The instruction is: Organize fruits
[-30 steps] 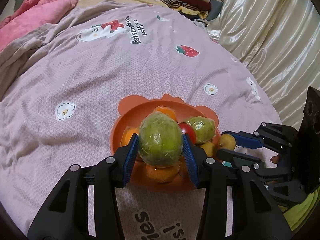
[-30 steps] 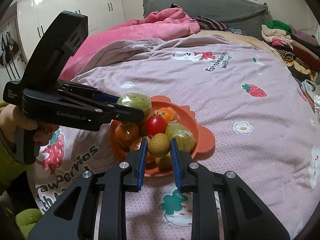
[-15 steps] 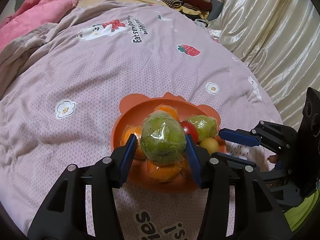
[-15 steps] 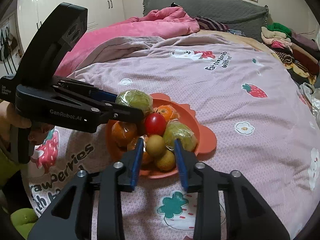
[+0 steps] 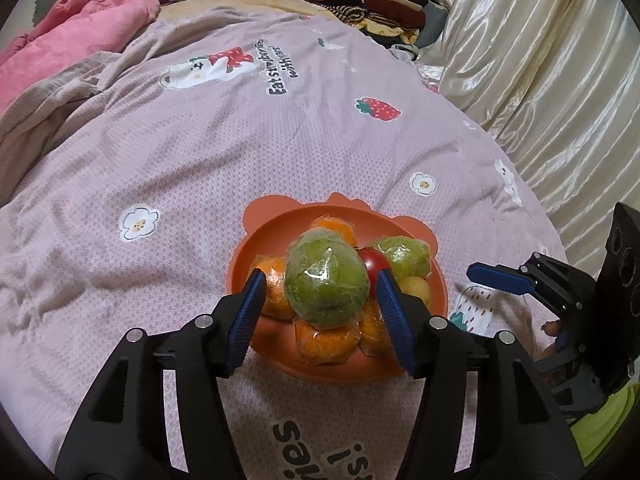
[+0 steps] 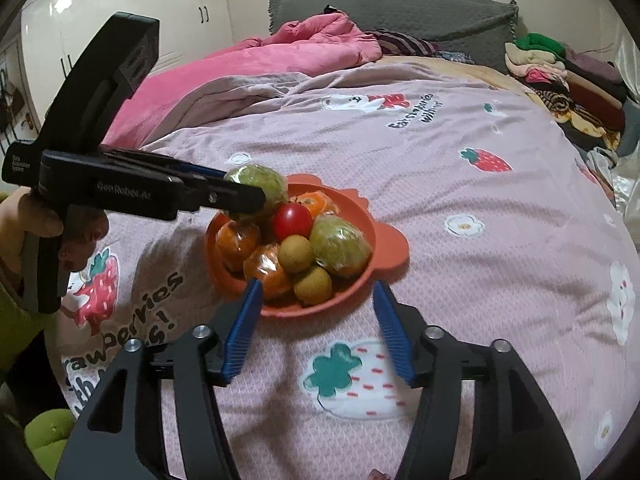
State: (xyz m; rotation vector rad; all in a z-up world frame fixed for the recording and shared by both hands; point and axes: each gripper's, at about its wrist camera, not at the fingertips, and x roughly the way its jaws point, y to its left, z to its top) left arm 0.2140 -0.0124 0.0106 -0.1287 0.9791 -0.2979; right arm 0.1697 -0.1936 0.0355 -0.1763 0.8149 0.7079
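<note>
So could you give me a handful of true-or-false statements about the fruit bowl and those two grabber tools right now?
1. The orange bowl sits on a bedspread. True.
2. The right gripper is clamped on a small brown fruit. False: its jaws are opening, with nothing between them.
3. A red tomato lies among the fruit. True.
4. The big wrapped green fruit lies on the bedspread beside the bowl. False: it sits atop the pile, between the left gripper jaws, which are opening.
5. The bowl is empty. False: it is heaped with fruit.

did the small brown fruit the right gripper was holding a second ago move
Yes. The small brown fruit now lies in the orange bowl beside the tomato, clear of the opening right gripper.
</note>
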